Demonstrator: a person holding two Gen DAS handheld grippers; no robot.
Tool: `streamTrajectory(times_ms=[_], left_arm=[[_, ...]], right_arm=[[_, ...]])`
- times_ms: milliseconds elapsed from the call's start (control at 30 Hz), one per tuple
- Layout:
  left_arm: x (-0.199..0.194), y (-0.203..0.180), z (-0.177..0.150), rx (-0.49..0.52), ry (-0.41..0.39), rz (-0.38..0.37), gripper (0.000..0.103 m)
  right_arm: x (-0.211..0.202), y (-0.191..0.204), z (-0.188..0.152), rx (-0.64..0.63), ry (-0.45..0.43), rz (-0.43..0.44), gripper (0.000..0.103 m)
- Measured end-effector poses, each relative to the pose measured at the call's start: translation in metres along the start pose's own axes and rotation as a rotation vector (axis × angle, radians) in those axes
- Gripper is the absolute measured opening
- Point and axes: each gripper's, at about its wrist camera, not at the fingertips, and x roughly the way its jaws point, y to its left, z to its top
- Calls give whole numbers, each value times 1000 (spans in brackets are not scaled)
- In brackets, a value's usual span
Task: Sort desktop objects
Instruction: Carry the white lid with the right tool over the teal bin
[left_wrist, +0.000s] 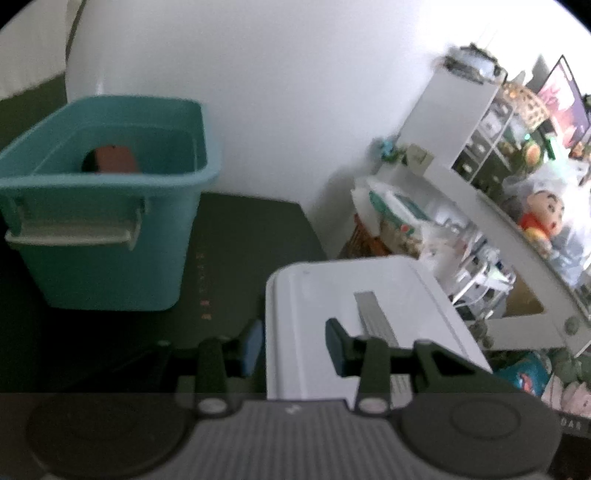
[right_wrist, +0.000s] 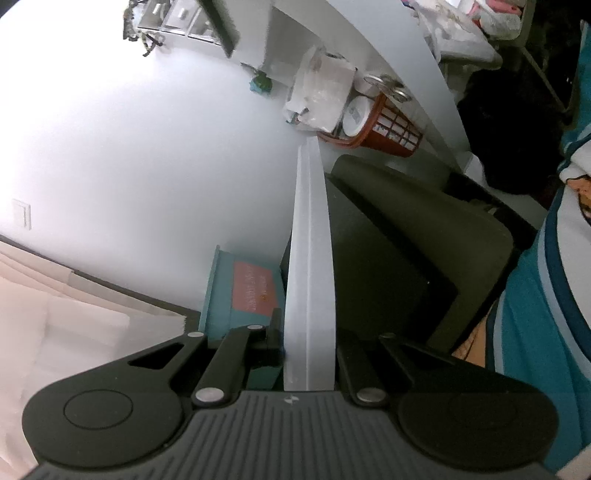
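A teal bin (left_wrist: 110, 266) stands on the dark desk (left_wrist: 240, 240) at the left, with a brown object (left_wrist: 110, 158) lying inside it. A white lid (left_wrist: 317, 295) hovers tilted at the lower right. My left gripper (left_wrist: 293, 347) is open. Its left finger sits just outside the lid's left edge and its right finger lies over the lid's top; I see nothing clamped. In the right wrist view the lid (right_wrist: 310, 240) shows edge-on, running away from my right gripper (right_wrist: 309, 338), which is shut on its near edge. The teal bin (right_wrist: 221, 302) with a pink label sits behind.
White shelves packed with clutter and a doll (left_wrist: 543, 218) stand to the right of the desk. A red basket (right_wrist: 384, 129) sits beside a white wall. A person's teal and white shirt (right_wrist: 546, 332) fills the right edge.
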Motion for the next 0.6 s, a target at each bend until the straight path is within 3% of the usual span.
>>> streamTrajectory(times_ms=[600], left_arm=[[-54, 9, 14, -43, -117, -62, 38]], right_arm=[[-13, 65, -13, -92, -24, 41, 8]])
